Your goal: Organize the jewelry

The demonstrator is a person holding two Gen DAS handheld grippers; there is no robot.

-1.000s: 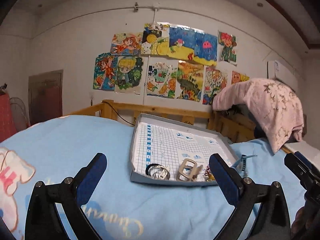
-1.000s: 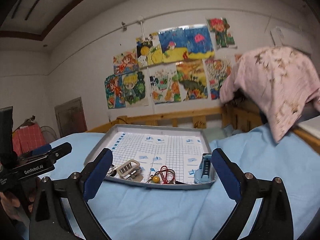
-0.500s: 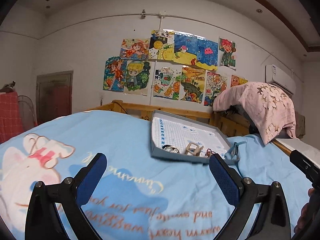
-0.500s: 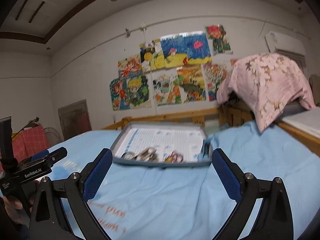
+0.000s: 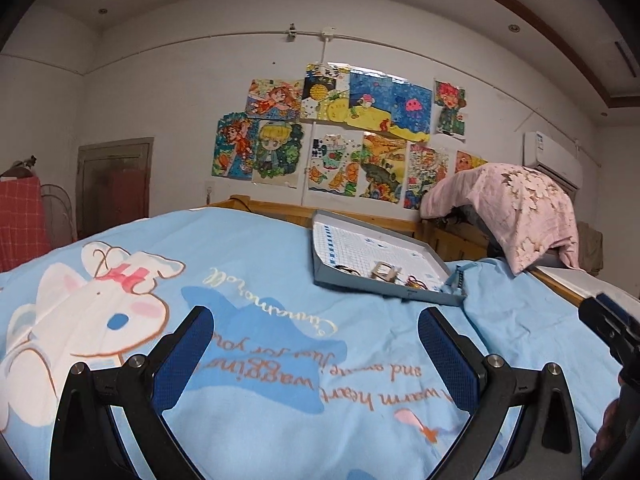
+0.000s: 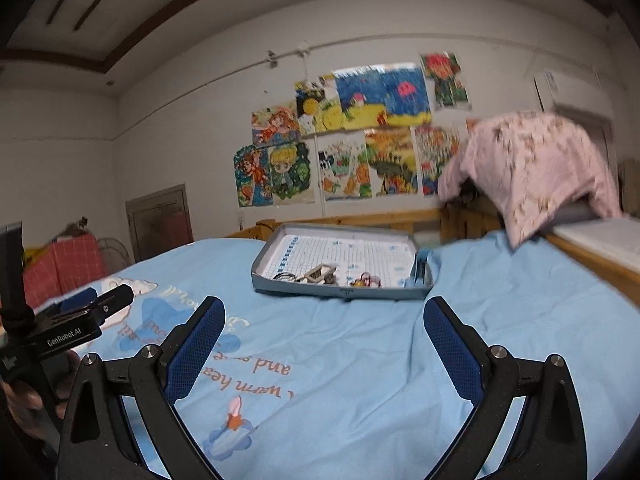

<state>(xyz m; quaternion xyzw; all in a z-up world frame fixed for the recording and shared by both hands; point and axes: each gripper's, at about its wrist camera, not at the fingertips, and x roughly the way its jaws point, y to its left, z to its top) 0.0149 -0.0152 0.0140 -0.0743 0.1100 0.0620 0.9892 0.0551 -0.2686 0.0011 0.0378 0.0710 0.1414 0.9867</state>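
Blue mesh-textured pads (image 5: pixel 182 356) line the black angular fingers of the left gripper (image 5: pixel 316 348), which stand wide apart over nothing; the right gripper (image 6: pixel 324 344) is spread the same way, empty. Beneath both lies a soft, wrinkled light-blue sheet (image 6: pixel 360 360) printed with a white rabbit (image 5: pixel 100 292) and orange script. Farther off, a shallow grey rectangular tray (image 6: pixel 340 292) with a gridded paper floor rests on the sheet, well apart from both grippers. Small jewelry (image 6: pixel 320 274) sits along its near edge: a pale buckle-like frame (image 5: pixel 386 271), dark rings, something red. Beyond, a pink blanket (image 5: pixel 516 208) drapes a wooden rail.
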